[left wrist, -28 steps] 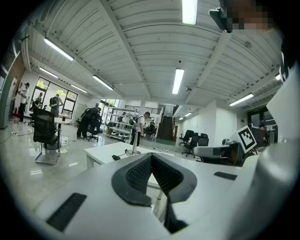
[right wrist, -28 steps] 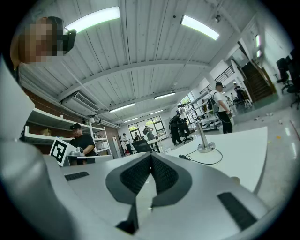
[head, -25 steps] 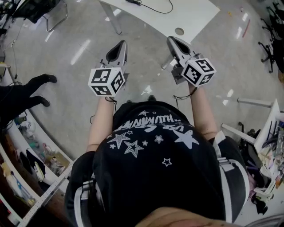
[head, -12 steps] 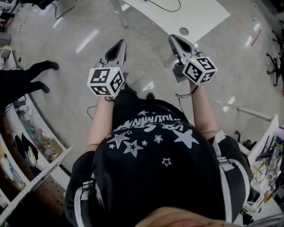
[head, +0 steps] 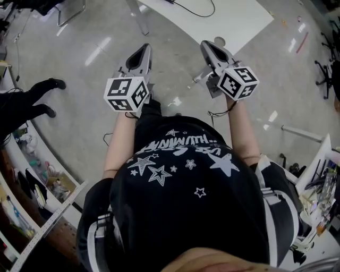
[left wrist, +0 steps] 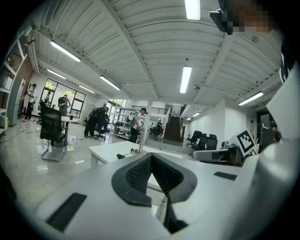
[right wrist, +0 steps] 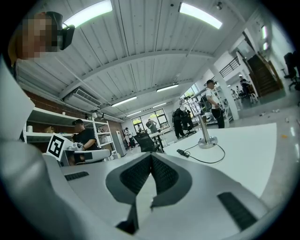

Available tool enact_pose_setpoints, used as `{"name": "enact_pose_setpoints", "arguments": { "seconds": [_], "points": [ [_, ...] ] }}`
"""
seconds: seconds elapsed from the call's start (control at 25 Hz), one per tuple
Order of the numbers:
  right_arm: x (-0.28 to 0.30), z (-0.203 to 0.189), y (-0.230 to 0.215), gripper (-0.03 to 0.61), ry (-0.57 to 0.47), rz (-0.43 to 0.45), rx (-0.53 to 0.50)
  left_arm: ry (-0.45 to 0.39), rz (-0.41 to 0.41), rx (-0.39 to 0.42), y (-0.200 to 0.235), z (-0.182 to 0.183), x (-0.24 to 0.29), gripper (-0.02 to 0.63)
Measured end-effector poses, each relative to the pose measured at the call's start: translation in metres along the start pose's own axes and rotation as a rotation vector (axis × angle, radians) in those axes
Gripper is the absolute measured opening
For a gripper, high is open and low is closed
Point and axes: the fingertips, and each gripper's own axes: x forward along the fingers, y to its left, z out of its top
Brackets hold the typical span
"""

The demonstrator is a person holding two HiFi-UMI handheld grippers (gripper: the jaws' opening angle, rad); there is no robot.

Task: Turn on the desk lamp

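The desk lamp's metal pole (right wrist: 202, 126) rises from a round base (right wrist: 206, 141) on the white desk (right wrist: 243, 154). Its black cable carries an inline switch (right wrist: 181, 151). In the left gripper view the lamp pole (left wrist: 140, 142) stands farther off on the desk (left wrist: 110, 151). In the head view only the cable (head: 195, 9) and the desk (head: 234, 21) show. My left gripper (head: 144, 49) and right gripper (head: 206, 45) are held side by side in front of the desk's near edge, short of it. The left gripper (left wrist: 151, 155) and right gripper (right wrist: 151, 156) are both shut and hold nothing.
A person in black (head: 26, 103) stands at the left by shelves (head: 32, 196) full of items. Office chair bases (head: 325, 69) and a cluttered table (head: 319, 180) lie to the right. A black chair (left wrist: 51, 130) and several people stand farther back.
Both grippers have edged forward toward the white desk together with the person. Their jaws stay shut.
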Motion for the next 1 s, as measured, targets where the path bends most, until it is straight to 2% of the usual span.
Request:
{"name": "enact_pose_setpoints", "arguments": {
  "seconds": [0.28,0.6,1.0],
  "points": [
    [0.044,0.008,-0.015,0.003,0.018,-0.033,-0.001,0.012,-0.034,-0.020,0.036,0.008,0.041,0.009],
    [0.113,0.021,-0.026,0.003,0.035,-0.081,0.003,0.042,-0.074,-0.041,0.098,0.019,0.084,0.009],
    [0.190,0.036,-0.024,0.003,0.048,-0.140,-0.003,0.048,-0.168,-0.053,0.163,0.042,0.120,0.009]
  ]
}}
